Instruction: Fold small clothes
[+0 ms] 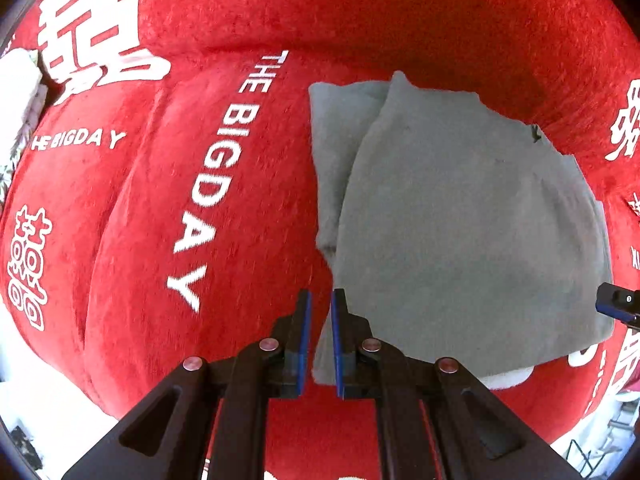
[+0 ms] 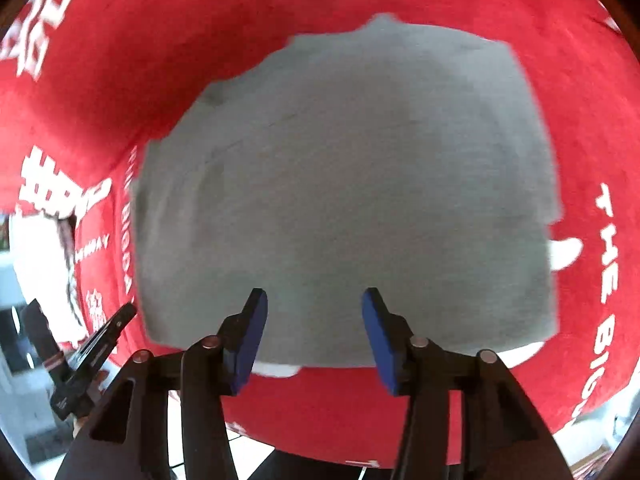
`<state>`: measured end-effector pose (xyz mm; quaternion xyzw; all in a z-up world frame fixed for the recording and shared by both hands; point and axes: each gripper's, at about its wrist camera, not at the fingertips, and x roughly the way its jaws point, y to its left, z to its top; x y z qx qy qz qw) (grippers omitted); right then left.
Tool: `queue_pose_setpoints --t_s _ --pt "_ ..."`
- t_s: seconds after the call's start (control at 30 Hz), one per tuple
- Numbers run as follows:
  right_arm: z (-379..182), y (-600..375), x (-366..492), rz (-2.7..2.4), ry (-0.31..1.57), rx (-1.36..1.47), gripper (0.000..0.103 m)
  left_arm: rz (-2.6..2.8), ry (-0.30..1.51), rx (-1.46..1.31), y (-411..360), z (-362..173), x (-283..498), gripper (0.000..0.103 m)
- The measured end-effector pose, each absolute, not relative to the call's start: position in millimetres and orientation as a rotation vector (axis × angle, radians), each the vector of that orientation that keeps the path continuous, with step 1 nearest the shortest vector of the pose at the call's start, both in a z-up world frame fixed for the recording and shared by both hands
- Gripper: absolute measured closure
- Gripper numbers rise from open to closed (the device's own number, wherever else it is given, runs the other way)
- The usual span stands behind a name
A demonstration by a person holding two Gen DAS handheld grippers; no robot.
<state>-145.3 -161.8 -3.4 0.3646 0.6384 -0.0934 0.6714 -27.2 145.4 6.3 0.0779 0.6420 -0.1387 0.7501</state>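
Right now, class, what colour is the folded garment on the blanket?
Plain grey; the garment shows best in the left wrist view.

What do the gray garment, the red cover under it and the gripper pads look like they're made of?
Gray garment: soft matte knit, probably cotton jersey or fleece; it drapes in limp folded layers without shine. Red cover: plush, velvety pile, likely synthetic; fuzzy nap with white printed lettering. Pads: blue, matte, possibly rubber or foam, mounted on black fingers that look like hard plastic.
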Motion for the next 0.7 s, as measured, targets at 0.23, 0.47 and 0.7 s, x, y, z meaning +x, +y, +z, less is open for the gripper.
queue_pose_setpoints --t_s 0.23,0.47,0.7 --pt "3 -113 -121 -0.085 1.481 0.74 0.035 -0.314 1.455 0.134 154 -5 -50 0.092" --pt "3 -83 -109 -0.033 1.51 0.687 0.035 -0.308 1.439 0.157 157 -1 -59 0.092" --pt "3 -69 -101 -0.021 1.513 0.685 0.024 -0.326 1.401 0.222 150 9 -59 0.077"
